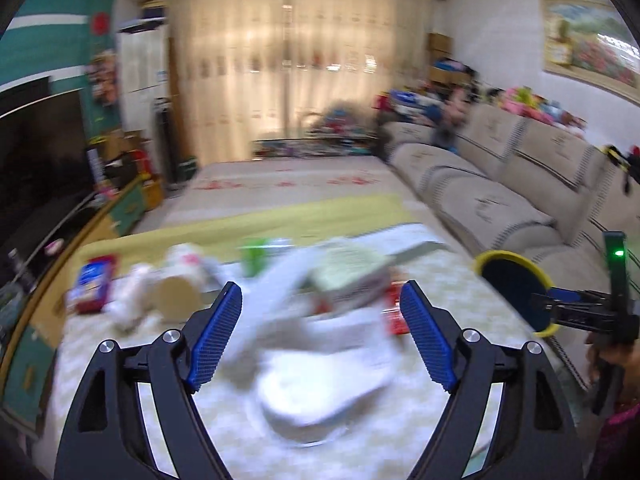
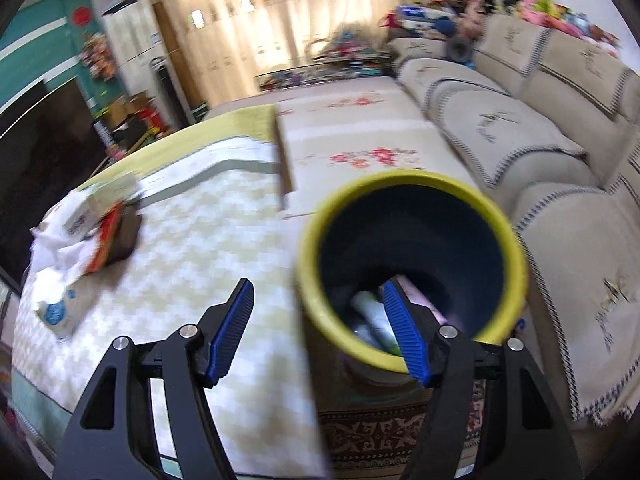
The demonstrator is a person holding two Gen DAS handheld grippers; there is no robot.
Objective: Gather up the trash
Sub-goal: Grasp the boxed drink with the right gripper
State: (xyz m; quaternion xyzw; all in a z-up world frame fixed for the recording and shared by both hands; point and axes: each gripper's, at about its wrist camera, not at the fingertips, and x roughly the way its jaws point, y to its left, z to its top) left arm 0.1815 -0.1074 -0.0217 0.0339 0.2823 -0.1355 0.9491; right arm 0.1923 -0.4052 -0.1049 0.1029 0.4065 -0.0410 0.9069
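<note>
So the left tool (image 1: 320, 332) has its blue pads spread wide apart with nothing between them, and it's hanging right over the mess. Straight ahead of it and a bit below sits a crumpled white plastic bag (image 1: 320, 376), too smeared by motion blur to say if a pad touches it yet. Just past that there's a pale green box (image 1: 352, 276) and a red wrapper (image 1: 394, 312) near the right-hand pad. Off to the tool's left lie a tipped paper cup (image 1: 178, 294) and a red-and-blue snack packet (image 1: 94, 284), all on the checkered counter (image 1: 460, 304).

The right tool (image 2: 320, 328) is spread open too. From its own camera, its right-hand finger looks like it sits in the mouth of the yellow-rimmed bin (image 2: 412, 264), but it isn't clamped on the rim. There's already some stuff down in the bin, looks like a white tube, can't tell more.

My read: the trash pile is the left tool's job, since it's basically on top of it, while the bin waits well off to that tool's right. So the next grab would be left tool closing on the bag, then swinging right toward the bin.
</note>
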